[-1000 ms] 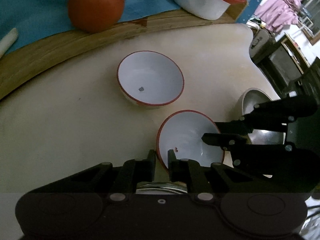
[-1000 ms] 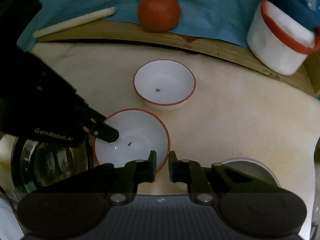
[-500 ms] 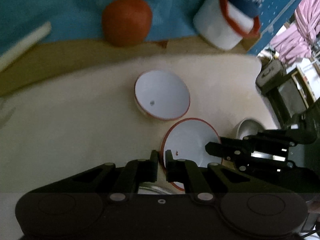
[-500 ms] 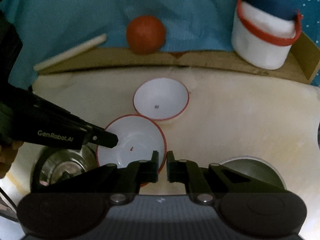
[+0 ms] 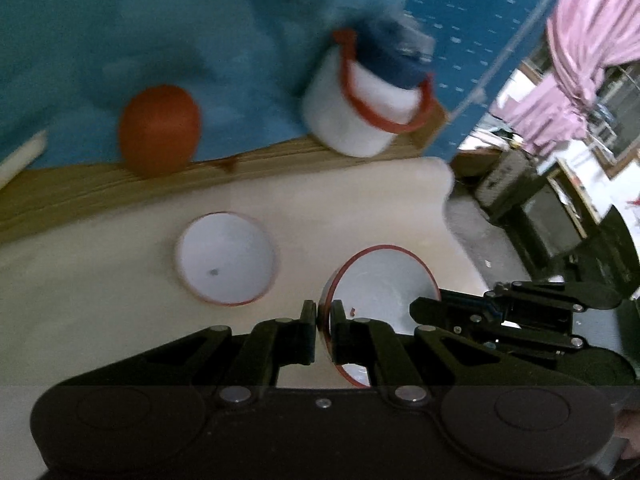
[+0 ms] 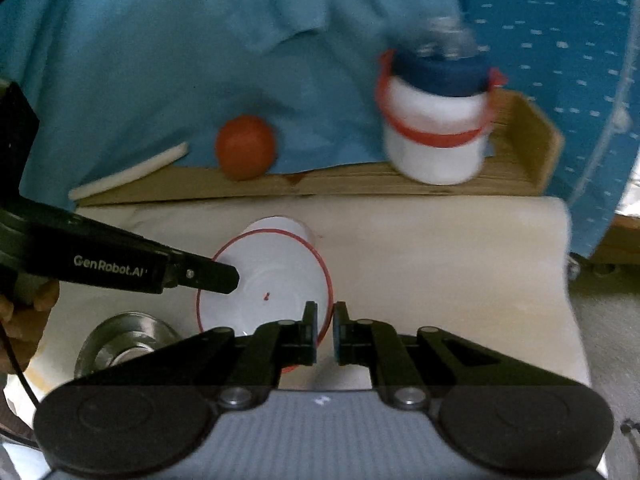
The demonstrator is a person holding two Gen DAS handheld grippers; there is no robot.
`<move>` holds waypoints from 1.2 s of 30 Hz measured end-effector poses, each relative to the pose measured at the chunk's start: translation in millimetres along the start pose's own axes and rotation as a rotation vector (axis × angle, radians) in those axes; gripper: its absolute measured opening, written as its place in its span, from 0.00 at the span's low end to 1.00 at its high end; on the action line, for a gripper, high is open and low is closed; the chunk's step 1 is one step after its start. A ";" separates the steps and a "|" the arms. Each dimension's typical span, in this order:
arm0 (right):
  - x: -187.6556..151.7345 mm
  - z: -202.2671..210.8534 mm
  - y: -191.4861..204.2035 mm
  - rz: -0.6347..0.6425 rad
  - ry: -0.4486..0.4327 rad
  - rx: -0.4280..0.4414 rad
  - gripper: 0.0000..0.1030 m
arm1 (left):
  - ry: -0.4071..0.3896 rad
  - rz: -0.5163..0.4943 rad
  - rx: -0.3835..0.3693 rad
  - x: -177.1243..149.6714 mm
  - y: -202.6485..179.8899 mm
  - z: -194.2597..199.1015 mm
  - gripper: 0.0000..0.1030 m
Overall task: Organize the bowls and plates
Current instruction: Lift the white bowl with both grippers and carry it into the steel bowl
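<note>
Both grippers hold one white bowl with a red rim (image 5: 380, 280), lifted above the cream table. My left gripper (image 5: 323, 322) is shut on its near-left rim. My right gripper (image 6: 325, 322) is shut on the opposite rim of the same bowl (image 6: 272, 280); it shows at the right in the left wrist view (image 5: 424, 308). A second red-rimmed white bowl (image 5: 226, 258) sits on the table, left of the held one. In the right wrist view it (image 6: 286, 226) is mostly hidden behind the held bowl.
A steel bowl (image 6: 124, 338) sits at the lower left of the right wrist view. An orange ball (image 5: 160, 134), a white stick (image 6: 128, 176) and a white tub with red handle and blue lid (image 5: 368, 108) stand on the wooden ledge (image 5: 100, 192) by the blue cloth. The table edge (image 5: 448, 200) drops off at right.
Both grippers have risen with the held bowl. The table and the second bowl look farther away, and the held bowl has moved over toward the second bowl in the right wrist view.
</note>
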State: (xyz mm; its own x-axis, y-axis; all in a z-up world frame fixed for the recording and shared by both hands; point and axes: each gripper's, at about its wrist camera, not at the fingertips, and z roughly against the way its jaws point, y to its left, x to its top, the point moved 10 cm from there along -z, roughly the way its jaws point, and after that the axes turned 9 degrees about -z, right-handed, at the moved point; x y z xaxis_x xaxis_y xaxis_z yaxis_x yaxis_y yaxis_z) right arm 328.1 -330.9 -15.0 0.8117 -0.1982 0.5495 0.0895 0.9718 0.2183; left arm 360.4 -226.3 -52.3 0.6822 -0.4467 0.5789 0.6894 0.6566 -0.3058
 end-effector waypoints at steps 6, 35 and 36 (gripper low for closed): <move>-18.2 19.8 -47.3 -0.069 0.006 -0.057 0.07 | 0.053 -0.070 -0.070 -2.1 -45.8 -25.6 0.05; -58.1 -12.5 -89.0 -0.094 0.169 -0.003 0.07 | 0.230 -0.053 0.013 -32.1 -58.0 -93.1 0.05; -58.4 -13.4 -89.9 -0.096 0.173 -0.002 0.07 | 0.232 -0.051 0.014 -32.3 -58.0 -93.2 0.05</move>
State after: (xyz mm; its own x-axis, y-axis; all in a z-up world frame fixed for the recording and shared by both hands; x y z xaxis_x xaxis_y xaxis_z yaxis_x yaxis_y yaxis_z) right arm 280.4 -405.0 -77.6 0.8863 -0.2654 0.3796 0.1725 0.9497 0.2613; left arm 321.1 -306.6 -123.8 0.6852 -0.6061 0.4040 0.7223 0.6370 -0.2694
